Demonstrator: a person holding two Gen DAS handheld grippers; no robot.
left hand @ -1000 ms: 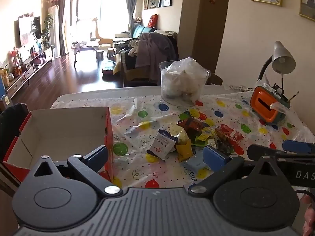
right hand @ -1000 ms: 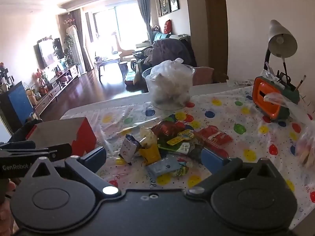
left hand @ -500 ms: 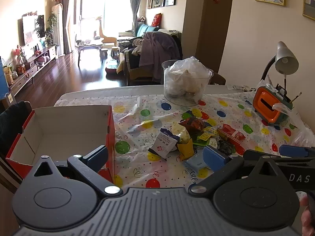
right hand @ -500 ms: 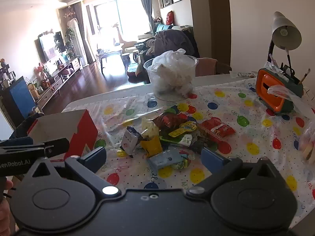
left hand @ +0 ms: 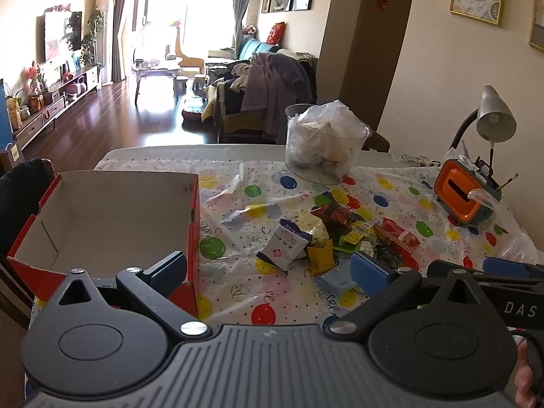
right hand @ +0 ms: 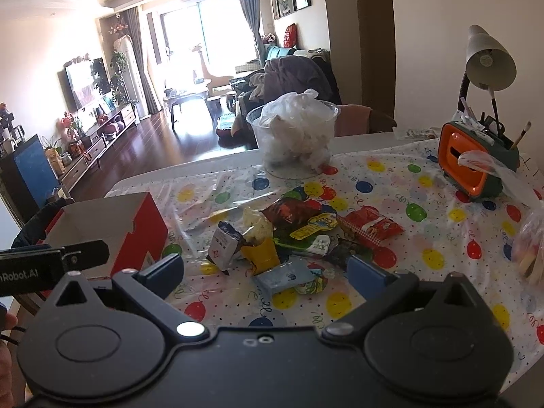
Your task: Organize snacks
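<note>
A heap of snack packets [left hand: 326, 238] [right hand: 295, 238] lies mid-table on the balloon-print cloth: a white pouch [left hand: 287, 246], a yellow packet [right hand: 261, 255], a red packet [right hand: 372, 226] and a pale blue packet [right hand: 284, 277]. An open red cardboard box [left hand: 112, 217] [right hand: 142, 227] with nothing in it stands at the left. My left gripper [left hand: 270, 270] hovers open near the table's front edge, between the box and the heap. My right gripper [right hand: 265, 273] is open too, just short of the pale blue packet. Neither holds anything.
A clear tub [right hand: 294, 139] stuffed with plastic bags stands behind the heap. An orange holder [right hand: 467, 159] and a grey lamp [right hand: 489, 57] stand at the far right, with a plastic bag [right hand: 530, 238] at the right edge. A dark chair back [left hand: 20, 197] sits left of the box.
Both grippers have risen and drawn back a little, so the box and the heap sit lower and slightly farther in view. Both stay open.
</note>
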